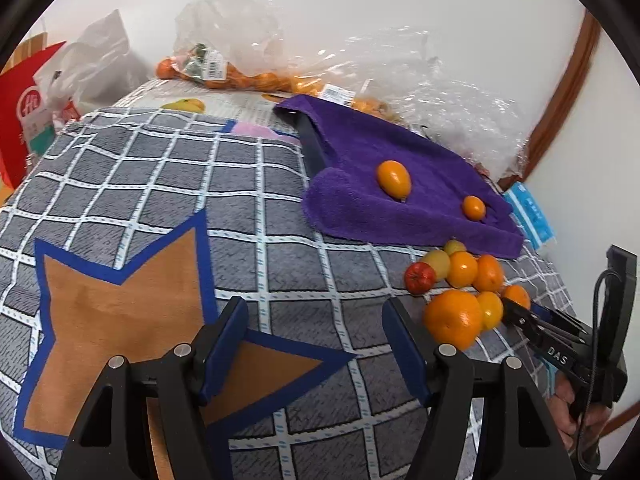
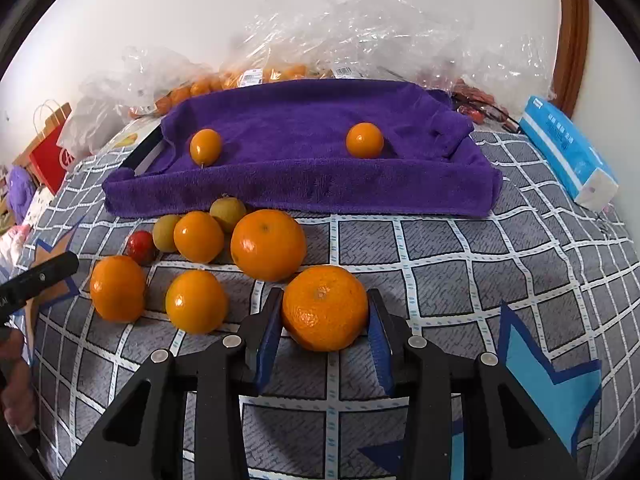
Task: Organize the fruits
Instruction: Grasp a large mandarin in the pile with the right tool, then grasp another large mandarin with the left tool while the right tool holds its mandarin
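Note:
A purple towel (image 2: 304, 152) lies on the checked cloth with two small orange fruits on it (image 2: 205, 146) (image 2: 364, 139); both also show in the left wrist view (image 1: 393, 177) (image 1: 473, 207). A pile of oranges (image 2: 268, 244), two yellow-green fruits (image 2: 228, 212) and a small red fruit (image 2: 141, 246) sits in front of the towel. My right gripper (image 2: 324, 316) has its fingers against both sides of a mandarin (image 2: 325, 307) resting on the cloth. My left gripper (image 1: 316, 340) is open and empty over the cloth, left of the pile (image 1: 460, 276).
Clear plastic bags (image 2: 360, 32) with more oranges lie behind the towel by the wall. A blue tissue pack (image 2: 568, 152) lies at the right. A red paper bag (image 1: 24, 112) and a white bag stand at the far left.

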Available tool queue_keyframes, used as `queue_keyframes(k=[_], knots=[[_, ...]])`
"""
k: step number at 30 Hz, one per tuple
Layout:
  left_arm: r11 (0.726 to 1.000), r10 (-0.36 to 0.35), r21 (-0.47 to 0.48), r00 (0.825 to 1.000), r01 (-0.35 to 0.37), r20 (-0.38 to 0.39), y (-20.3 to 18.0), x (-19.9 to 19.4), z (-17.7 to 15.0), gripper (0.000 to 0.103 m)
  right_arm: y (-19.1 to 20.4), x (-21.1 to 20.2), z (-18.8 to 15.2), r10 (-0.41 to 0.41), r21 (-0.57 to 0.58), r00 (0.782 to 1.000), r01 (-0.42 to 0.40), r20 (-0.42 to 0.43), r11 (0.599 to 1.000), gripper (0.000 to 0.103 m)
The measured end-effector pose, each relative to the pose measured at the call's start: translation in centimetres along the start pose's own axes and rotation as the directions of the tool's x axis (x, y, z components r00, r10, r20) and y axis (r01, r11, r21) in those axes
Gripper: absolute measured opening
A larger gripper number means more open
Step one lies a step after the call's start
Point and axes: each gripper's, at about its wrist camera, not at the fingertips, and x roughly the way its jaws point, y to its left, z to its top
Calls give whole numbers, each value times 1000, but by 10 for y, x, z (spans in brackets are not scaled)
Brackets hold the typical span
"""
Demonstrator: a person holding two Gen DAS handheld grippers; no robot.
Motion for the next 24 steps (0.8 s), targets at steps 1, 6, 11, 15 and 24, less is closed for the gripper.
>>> queue_keyframes(k=[1, 6, 11, 15, 24], knots=[[1000, -12, 8, 1000, 12, -1, -1, -1, -1, 67, -1, -2, -1, -2, -4, 1000, 2, 10, 1000, 40], [995, -57, 79, 998, 58, -14, -16, -5, -6, 67, -16, -16, -9, -37, 6, 997, 36, 62, 999, 40], [982, -156, 95, 986, 161, -52, -50, -11, -10, 68, -32, -24, -15, -73, 37, 994, 70, 76, 997, 40], [980, -107, 161, 993, 115, -52, -79, 0, -12, 68, -35, -26, -17, -57, 38, 995, 54, 78, 998, 40], [986, -105, 121, 992, 113, -66, -84, 29, -11, 57, -37, -25, -18, -87, 69, 993, 82, 75, 994, 40]])
